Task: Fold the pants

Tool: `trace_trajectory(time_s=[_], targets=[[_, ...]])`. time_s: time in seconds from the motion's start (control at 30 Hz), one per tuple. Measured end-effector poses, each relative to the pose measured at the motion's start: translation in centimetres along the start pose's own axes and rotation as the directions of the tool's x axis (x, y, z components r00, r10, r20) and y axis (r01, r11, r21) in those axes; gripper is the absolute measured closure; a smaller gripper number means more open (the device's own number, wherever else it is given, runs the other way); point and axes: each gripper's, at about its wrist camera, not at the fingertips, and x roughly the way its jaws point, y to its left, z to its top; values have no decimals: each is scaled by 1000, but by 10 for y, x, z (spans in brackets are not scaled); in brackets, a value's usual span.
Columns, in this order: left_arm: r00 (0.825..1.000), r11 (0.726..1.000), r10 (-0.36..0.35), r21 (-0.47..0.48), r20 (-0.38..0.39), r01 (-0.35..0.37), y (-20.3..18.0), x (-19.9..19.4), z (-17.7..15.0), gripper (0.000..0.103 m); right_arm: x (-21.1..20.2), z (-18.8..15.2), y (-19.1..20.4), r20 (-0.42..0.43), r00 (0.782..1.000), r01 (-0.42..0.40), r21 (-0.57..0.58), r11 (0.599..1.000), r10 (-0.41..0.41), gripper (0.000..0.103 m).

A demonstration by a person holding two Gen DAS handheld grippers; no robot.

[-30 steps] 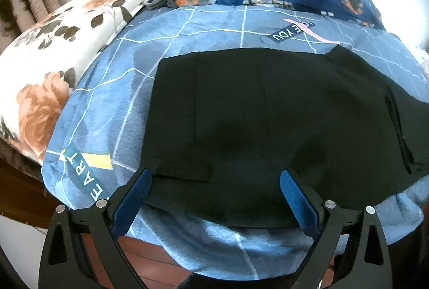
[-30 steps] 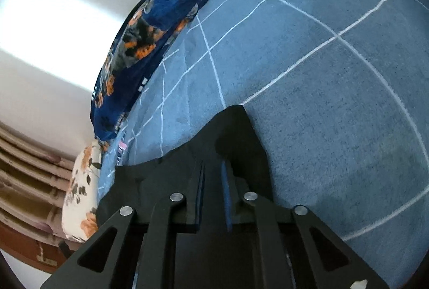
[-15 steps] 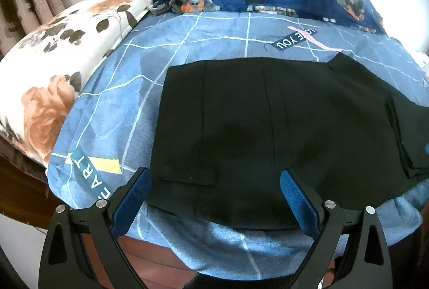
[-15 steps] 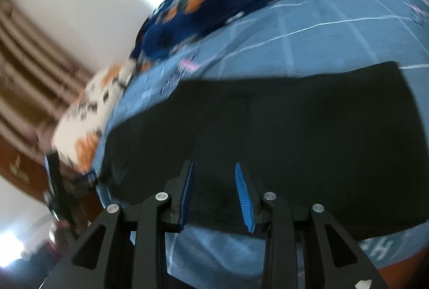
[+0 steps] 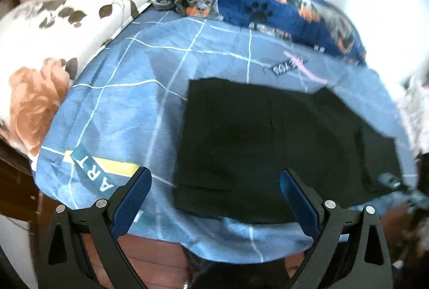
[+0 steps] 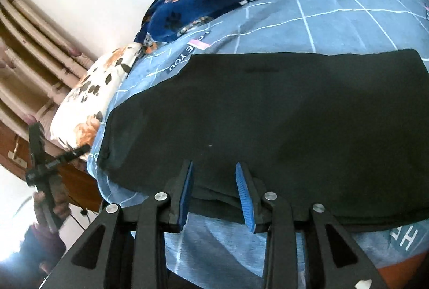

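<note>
The black pants (image 5: 281,144) lie folded flat on the blue grid-patterned bedsheet (image 5: 120,112); they also fill the middle of the right wrist view (image 6: 268,128). My left gripper (image 5: 215,184) is wide open and empty, held just off the near edge of the bed, with the pants' left end between its fingers in view. My right gripper (image 6: 215,176) is open and empty at the pants' near edge, not holding the cloth. The right gripper also shows at the far right of the left wrist view (image 5: 402,187).
A floral pillow (image 5: 45,52) lies at the left end of the bed. A navy dog-print blanket (image 5: 268,10) lies along the far side by the white wall. The wooden bed frame (image 5: 150,254) runs below the near edge. The left gripper and hand show in the right wrist view (image 6: 43,165).
My right gripper let go of the pants, opened and pulled back to the near edge. My left gripper drifted left and back, still open. The pants now lie flat.
</note>
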Motion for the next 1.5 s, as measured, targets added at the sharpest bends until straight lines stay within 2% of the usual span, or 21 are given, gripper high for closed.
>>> trace_trajectory(time_s=[0.1, 0.27, 0.3, 0.33, 0.37, 0.4, 0.43, 0.5, 0.63, 0.73, 0.8, 0.83, 0.9, 0.97, 1.1, 1.23, 1.27, 1.3, 1.33, 1.4, 1.5], targets=[[986, 984, -162, -80, -35, 159, 31, -4, 1, 9, 7, -3, -2, -21, 1000, -8, 17, 1000, 9, 67], [945, 948, -299, -155, -133, 278, 49, 16, -10, 31, 7, -3, -5, -16, 999, -30, 47, 998, 31, 65], [923, 928, -354, -176, -153, 327, 48, 23, -14, 35, 7, -3, -5, -16, 999, -33, 53, 998, 34, 65], [905, 912, -393, -193, -164, 361, 47, 27, -16, 44, 7, -4, -5, -16, 999, -33, 56, 998, 34, 64], [893, 901, -417, -202, -168, 383, 46, 30, -17, 50, 8, -4, -4, -18, 999, -31, 57, 998, 32, 63], [868, 876, -468, -221, -167, 429, 43, 33, -19, 50, 8, -4, -4, -17, 999, -28, 57, 998, 30, 63], [854, 860, -495, -233, -163, 454, 43, 33, -20, 50, 8, -4, -3, -17, 999, -27, 57, 998, 28, 62], [800, 806, -575, -288, -173, 517, 37, 40, -26, 50, 8, -4, -2, -17, 999, -27, 56, 998, 28, 60], [809, 824, -550, -295, -207, 484, 33, 50, -30, 51, 9, -3, -2, -17, 999, -29, 56, 998, 30, 58], [835, 844, -504, -333, -221, 421, 41, 59, -32, 51, 10, -3, -2, -15, 999, -35, 63, 997, 36, 58], [819, 810, -537, -393, -202, 435, 50, 62, -36, 51, 10, -3, -3, -14, 999, -40, 72, 997, 41, 58], [822, 809, -535, -397, -193, 434, 52, 61, -36, 50, 10, -3, -3, -14, 999, -42, 74, 996, 43, 58], [855, 830, -491, -387, -167, 401, 57, 57, -33, 50, 9, -3, -4, -11, 999, -37, 75, 996, 38, 57], [850, 823, -502, -390, -157, 414, 59, 59, -28, 50, 10, -4, -6, -8, 999, -46, 91, 995, 47, 57], [860, 835, -487, -369, -151, 408, 56, 67, -24, 49, 10, -3, -12, -2, 998, -65, 120, 991, 66, 57], [844, 813, -530, -330, -79, 480, 56, 57, -25, 47, 10, -3, -12, -2, 998, -66, 123, 990, 67, 56], [823, 784, -567, -327, -29, 528, 59, 51, -24, 47, 10, -3, -12, -1, 998, -67, 124, 990, 67, 56], [785, 734, -619, -337, 28, 590, 63, 47, -23, 47, 9, -3, -12, 0, 998, -69, 125, 990, 69, 55], [775, 717, -630, -348, 48, 604, 66, 47, -22, 47, 9, -4, -12, 1, 998, -70, 125, 990, 70, 54], [817, 752, -577, -386, 9, 535, 68, 55, -23, 47, 8, -4, -12, 2, 997, -72, 124, 990, 72, 53], [815, 748, -578, -414, -23, 519, 66, 60, -30, 47, 9, -3, -11, 0, 997, -73, 123, 990, 73, 52]])
